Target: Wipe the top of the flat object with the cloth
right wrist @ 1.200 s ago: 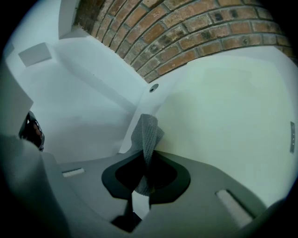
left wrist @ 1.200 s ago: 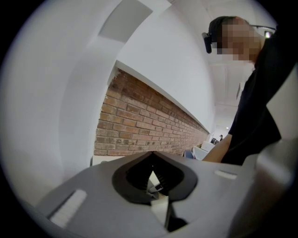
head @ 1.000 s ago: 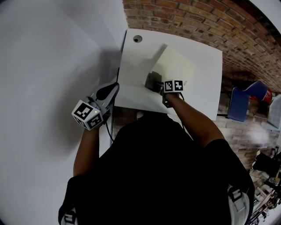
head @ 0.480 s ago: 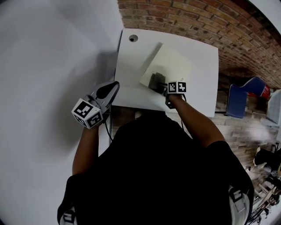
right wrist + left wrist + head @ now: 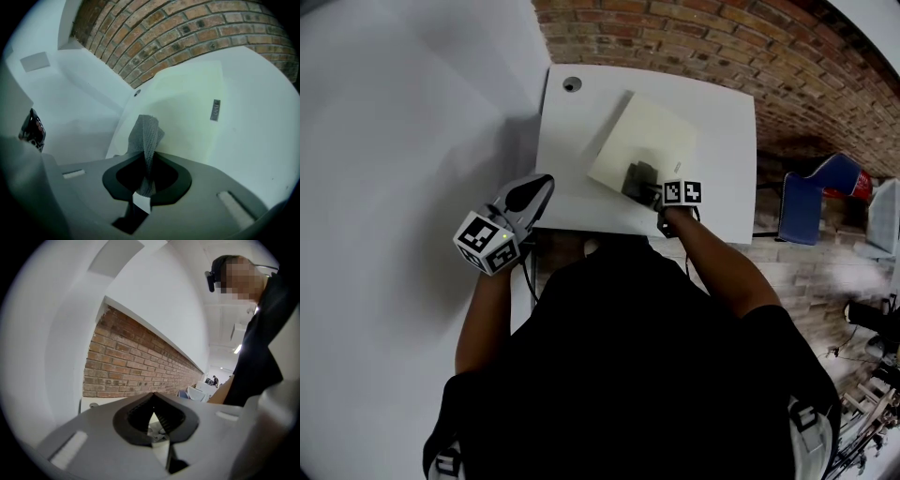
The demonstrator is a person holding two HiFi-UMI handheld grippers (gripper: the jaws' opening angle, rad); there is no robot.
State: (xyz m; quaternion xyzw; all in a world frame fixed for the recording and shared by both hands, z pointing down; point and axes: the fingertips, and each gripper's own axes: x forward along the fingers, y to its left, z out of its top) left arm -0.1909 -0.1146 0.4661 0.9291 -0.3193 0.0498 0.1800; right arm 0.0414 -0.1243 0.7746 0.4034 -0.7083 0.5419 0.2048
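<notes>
1. Wiping is the step in hand, I judge. My right tool (image 5: 146, 180) pinches a grey mesh cloth (image 5: 145, 133), and the cloth's free end stands up past the tips.
2. The flat object (image 5: 649, 131) is a pale cream panel lying askew on the white bench (image 5: 727, 131), which stands against a brick wall. In the head view the cloth is over the panel's near corner. I cannot tell how much of it touches the surface.
3. My left tool (image 5: 534, 190) is pressed together on nothing. It is held off the bench's near-left edge, well apart from the panel.
4. To do this well, I would lower the cloth so more of it lies flat. Then I would run overlapping passes from the near corner toward the far edge, pressing lightly so the loose panel does not slide. The left tool could steady a corner if it does.
5. A small grey label (image 5: 215, 110) sits on the panel, but its print is too small to read. I see no other writing.
</notes>
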